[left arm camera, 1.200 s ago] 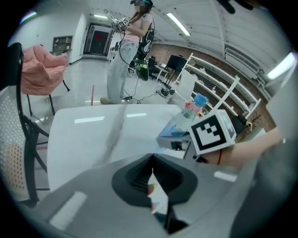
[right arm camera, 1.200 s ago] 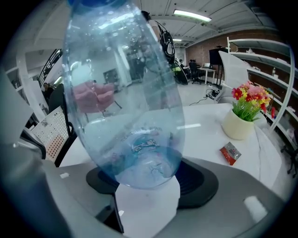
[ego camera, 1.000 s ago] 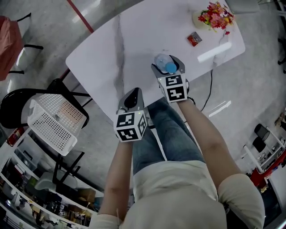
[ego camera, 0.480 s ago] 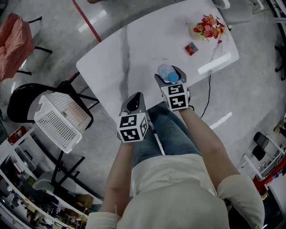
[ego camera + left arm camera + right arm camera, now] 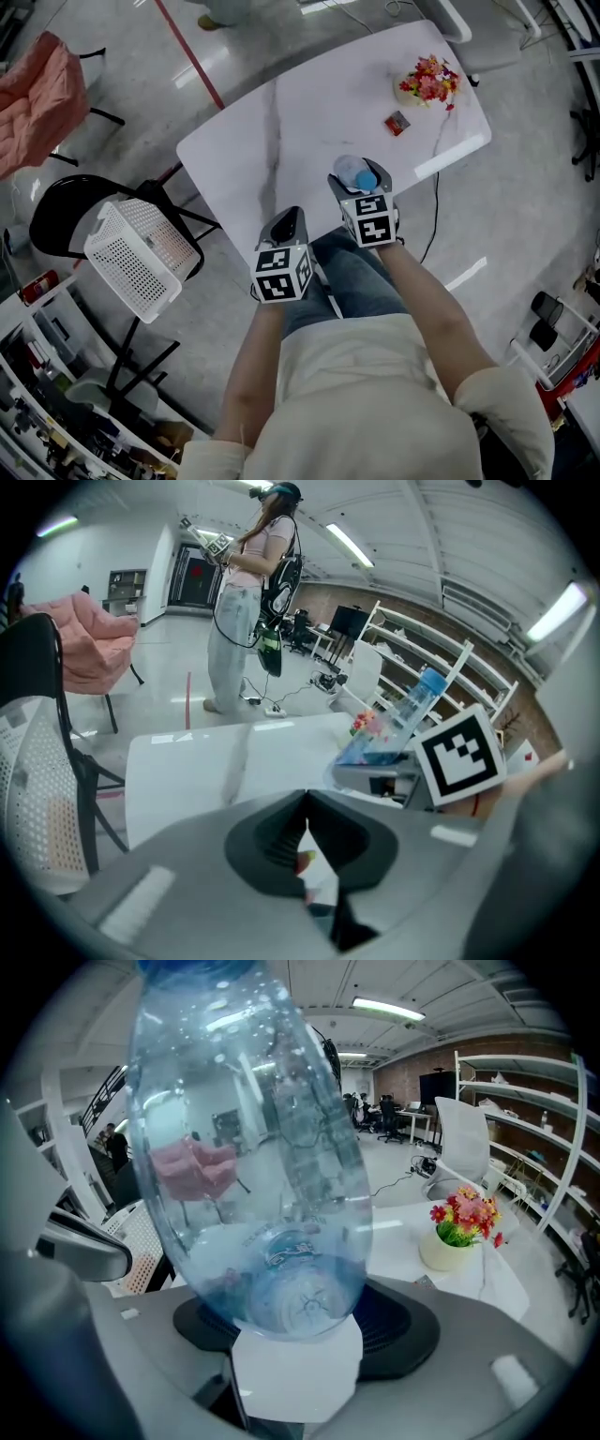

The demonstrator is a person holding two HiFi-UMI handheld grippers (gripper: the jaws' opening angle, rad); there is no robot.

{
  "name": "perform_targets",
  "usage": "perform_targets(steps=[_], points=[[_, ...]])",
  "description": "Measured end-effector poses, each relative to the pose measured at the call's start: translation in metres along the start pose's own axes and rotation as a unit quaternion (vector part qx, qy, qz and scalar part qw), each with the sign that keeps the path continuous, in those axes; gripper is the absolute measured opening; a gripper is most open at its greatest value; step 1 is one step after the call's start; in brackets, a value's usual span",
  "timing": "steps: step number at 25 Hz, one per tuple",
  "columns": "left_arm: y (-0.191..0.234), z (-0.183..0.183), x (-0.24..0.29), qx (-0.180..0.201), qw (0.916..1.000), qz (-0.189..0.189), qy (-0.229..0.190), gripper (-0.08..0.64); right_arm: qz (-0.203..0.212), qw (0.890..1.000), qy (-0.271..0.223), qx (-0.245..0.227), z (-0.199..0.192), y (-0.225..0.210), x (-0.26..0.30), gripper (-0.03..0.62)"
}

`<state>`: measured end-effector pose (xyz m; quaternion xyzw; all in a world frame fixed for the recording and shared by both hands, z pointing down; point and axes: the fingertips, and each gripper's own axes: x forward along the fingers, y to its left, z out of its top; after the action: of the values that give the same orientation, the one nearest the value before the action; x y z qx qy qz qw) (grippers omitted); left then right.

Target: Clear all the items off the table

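A clear plastic water bottle (image 5: 253,1147) with a blue cap (image 5: 364,180) is clamped in my right gripper (image 5: 354,174), held up above the near edge of the white marble table (image 5: 309,103). It fills the right gripper view, with the jaws (image 5: 292,1321) pressed on it. To its left my left gripper (image 5: 284,218) hangs over the table's near edge, shut and empty (image 5: 305,801). The bottle (image 5: 412,705) also shows at the right of the left gripper view. On the table's far right stand a pot of red and yellow flowers (image 5: 428,79) and a small red packet (image 5: 397,121).
A white perforated basket (image 5: 139,259) rests on a black chair (image 5: 56,217) left of the table. A pink cloth (image 5: 42,89) lies over another chair at the far left. Shelving stands at the lower left. A person (image 5: 246,592) stands beyond the table.
Both grippers have risen, the right one carrying the bottle up with it. In the head view the table has shrunk and more floor shows around it.
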<state>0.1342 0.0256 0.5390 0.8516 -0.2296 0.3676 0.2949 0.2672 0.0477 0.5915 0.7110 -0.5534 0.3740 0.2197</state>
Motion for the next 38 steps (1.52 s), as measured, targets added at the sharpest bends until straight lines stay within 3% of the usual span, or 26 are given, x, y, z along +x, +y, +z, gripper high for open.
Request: perform_targets(steps=[12,24,38], points=[[0.003,0.019,-0.032,-0.001,0.9996,0.005,-0.028,0.009,0.004,1.0,-0.022,-0.009,0.029,0.02,-0.041,0.339],[0.028,0.034,-0.07,-0.008,0.9975,0.028,-0.065,0.009,0.023,0.997,-0.054,-0.054,0.068,0.057,-0.073,0.337],[0.076,0.037,-0.124,-0.037,0.9923,0.064,-0.1,0.009,0.063,0.989,-0.053,-0.121,0.081,0.128,-0.091,0.337]])
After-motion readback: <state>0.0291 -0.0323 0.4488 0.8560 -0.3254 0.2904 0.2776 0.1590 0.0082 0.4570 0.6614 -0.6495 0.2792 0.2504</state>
